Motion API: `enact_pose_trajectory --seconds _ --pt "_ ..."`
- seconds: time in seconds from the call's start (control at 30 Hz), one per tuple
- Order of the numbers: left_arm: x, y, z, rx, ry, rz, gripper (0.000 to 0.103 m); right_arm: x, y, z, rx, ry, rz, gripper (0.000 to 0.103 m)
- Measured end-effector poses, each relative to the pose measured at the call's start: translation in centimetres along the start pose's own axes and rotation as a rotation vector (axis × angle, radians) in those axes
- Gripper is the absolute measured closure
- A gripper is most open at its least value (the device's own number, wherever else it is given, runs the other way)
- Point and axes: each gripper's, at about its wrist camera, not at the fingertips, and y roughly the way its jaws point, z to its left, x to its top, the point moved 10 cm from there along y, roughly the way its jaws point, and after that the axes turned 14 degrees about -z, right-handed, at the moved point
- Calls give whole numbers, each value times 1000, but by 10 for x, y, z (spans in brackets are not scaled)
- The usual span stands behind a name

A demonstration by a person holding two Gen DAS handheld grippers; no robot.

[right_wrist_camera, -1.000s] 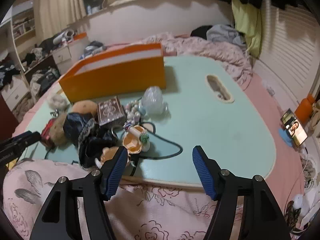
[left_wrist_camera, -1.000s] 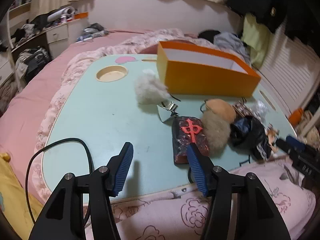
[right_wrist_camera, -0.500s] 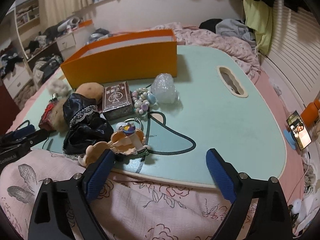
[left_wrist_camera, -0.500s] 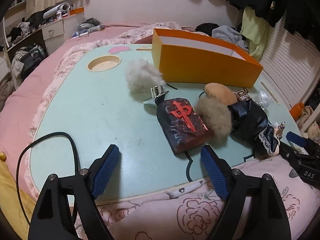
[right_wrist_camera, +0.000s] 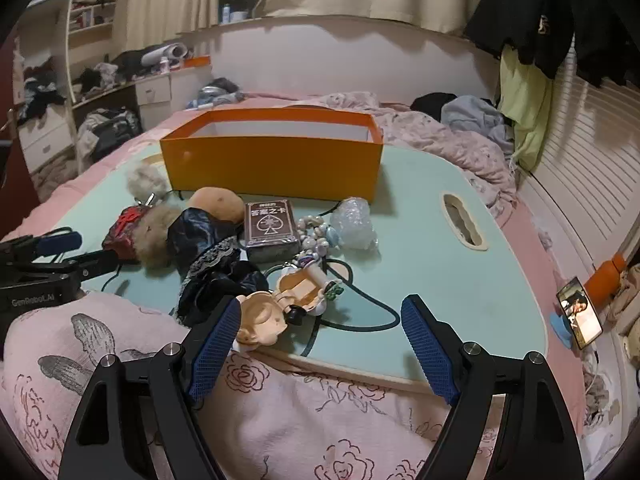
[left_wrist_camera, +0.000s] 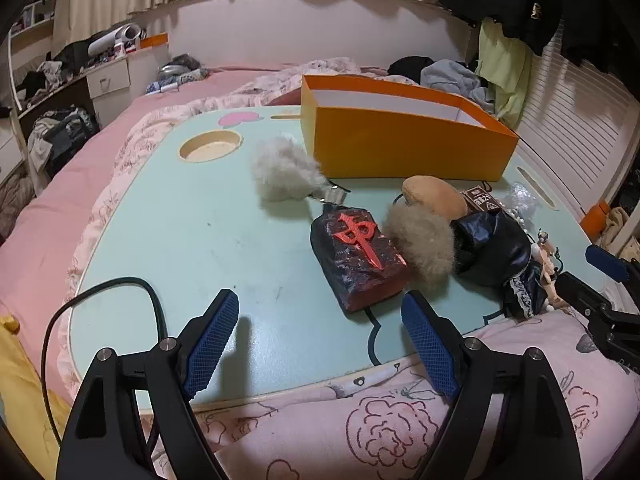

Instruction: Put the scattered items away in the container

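An open orange box (left_wrist_camera: 400,148) (right_wrist_camera: 272,160) stands at the far side of the mint-green lap table (left_wrist_camera: 200,240). Before it lie a white pompom (left_wrist_camera: 282,172), a dark block with a red character (left_wrist_camera: 356,256), a beige pompom (left_wrist_camera: 420,244), a brown plush (left_wrist_camera: 434,196) and dark satin cloth (right_wrist_camera: 208,240). A card box (right_wrist_camera: 270,222), beads (right_wrist_camera: 312,232), a clear glittery lump (right_wrist_camera: 354,224) and a small doll (right_wrist_camera: 280,308) lie further right. My left gripper (left_wrist_camera: 318,298) is open and empty, just short of the dark block. My right gripper (right_wrist_camera: 320,304) is open and empty, the doll by its left finger.
The table has a round cup recess (left_wrist_camera: 210,148) and a slot handle (right_wrist_camera: 464,220). A black cable (left_wrist_camera: 120,292) loops at its near left corner. Flowered pink bedding (right_wrist_camera: 280,400) lies under the near edge. A phone (right_wrist_camera: 578,312) and an orange bottle (right_wrist_camera: 608,280) stand at the right.
Both grippers' jaws have spread wider. The right gripper's view has levelled out and shifted, so the orange box now sits centred. The items on the table have not moved.
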Motion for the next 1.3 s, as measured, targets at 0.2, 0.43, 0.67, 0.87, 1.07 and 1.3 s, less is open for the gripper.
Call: enact_pose_trajectory --seconds 0.2,0.43,0.67,0.87,1.07,1.3 --pt "-6 7 0 -16 -16 45 19 -4 3 -1 -2 5 24 20" --pt "-7 6 0 -17 -15 44 19 -5 5 -1 3 6 34 20" --pt "-7 6 0 -16 -16 44 18 -6 5 -1 6 8 39 20" --pt "-7 6 0 -16 -16 44 18 -6 5 0 6 8 39 20" --pt "-7 6 0 -16 -16 43 18 -7 5 0 9 9 40 20" --pt "-7 6 0 -16 -16 43 18 -8 5 0 11 9 41 20"
